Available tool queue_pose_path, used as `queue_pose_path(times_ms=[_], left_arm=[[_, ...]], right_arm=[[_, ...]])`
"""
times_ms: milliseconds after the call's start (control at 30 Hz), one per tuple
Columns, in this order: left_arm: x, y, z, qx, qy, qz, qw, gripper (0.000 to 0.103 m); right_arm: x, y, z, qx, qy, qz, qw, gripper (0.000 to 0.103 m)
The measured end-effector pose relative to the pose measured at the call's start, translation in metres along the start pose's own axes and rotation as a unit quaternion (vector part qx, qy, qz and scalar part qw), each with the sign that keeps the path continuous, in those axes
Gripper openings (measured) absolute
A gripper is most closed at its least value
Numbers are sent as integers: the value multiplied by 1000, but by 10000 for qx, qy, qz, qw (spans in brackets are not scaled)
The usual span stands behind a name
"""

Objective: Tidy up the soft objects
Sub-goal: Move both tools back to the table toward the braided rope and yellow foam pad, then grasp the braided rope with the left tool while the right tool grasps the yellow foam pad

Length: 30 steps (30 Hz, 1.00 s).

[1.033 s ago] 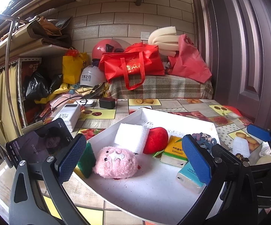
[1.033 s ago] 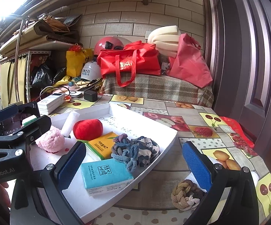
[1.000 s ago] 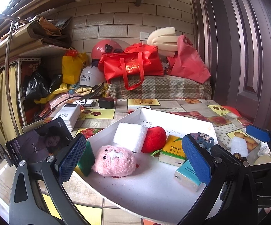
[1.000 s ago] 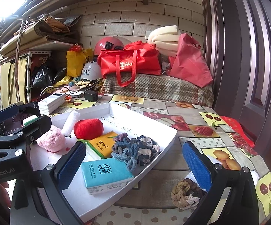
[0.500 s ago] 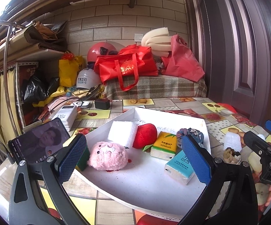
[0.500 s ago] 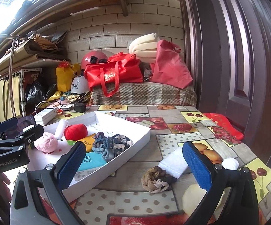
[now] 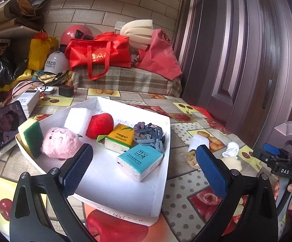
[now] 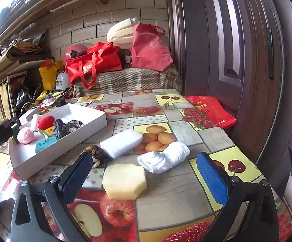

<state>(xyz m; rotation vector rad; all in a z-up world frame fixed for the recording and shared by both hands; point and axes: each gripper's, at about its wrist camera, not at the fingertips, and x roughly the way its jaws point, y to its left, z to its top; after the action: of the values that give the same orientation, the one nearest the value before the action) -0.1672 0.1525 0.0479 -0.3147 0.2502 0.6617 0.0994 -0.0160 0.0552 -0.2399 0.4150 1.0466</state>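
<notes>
Right wrist view: right gripper (image 8: pixel 144 178) spread wide, empty, low over a pale yellow hexagonal sponge (image 8: pixel 124 180) lying flat on the fruit-print tablecloth (image 8: pixel 188 129). Just beyond, a rolled white sock (image 8: pixel 164 160), long axis running left-near to right-far; a folded white cloth (image 8: pixel 121 143) angled likewise, touching a brown braided rope (image 8: pixel 96 153). Left wrist view: left gripper (image 7: pixel 144 170) likewise spread, empty, above the white tray (image 7: pixel 162 181).

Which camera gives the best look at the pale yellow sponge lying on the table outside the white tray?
The right wrist view: the yellow sponge lies whole and near, between the open fingers of the right gripper. In the left wrist view only a small part of it shows, low behind a blue finger pad of the left gripper.
</notes>
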Motion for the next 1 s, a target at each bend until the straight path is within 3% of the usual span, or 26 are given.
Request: queue_pose_path(times_ms=[167, 300, 400, 433, 500, 533, 600, 733, 833, 1000], left_arm=[[11, -44, -3, 679, 239, -340, 9968, 103], [25, -74, -7, 1081, 543, -435, 9917, 103], [43, -85, -8, 1141, 866, -383, 9889, 103], [49, -87, -8, 1122, 955, -378, 9884, 103], [59, -90, -9, 1090, 1125, -412, 9868, 103], [64, -91, -10, 1088, 1207, -430, 9858, 103], [75, -95, -11, 1139, 1384, -436, 9828, 103], [100, -116, -13, 1409, 1675, -443, 9747, 103], [122, -130, -12, 1551, 1794, -216, 9712, 102], [155, -137, -16, 1562, 2289, -85, 9608, 90]], right_arm=[[15, -7, -7, -63, 670, 396, 9969, 103], [28, 19, -12, -601, 1091, 654, 9900, 103], [53, 39, -16, -921, 1620, 563, 9809, 103], [63, 42, -18, -949, 1801, 536, 9776, 101], [76, 42, -18, -814, 2055, 700, 9728, 74], [75, 39, -16, -749, 1972, 730, 9748, 60], [70, 36, -18, -787, 1925, 636, 9761, 57], [51, 17, -19, -554, 1744, 601, 9813, 56], [53, -4, -18, -13, 1757, 637, 9824, 56], [56, -23, -19, 563, 1803, 824, 9785, 56]])
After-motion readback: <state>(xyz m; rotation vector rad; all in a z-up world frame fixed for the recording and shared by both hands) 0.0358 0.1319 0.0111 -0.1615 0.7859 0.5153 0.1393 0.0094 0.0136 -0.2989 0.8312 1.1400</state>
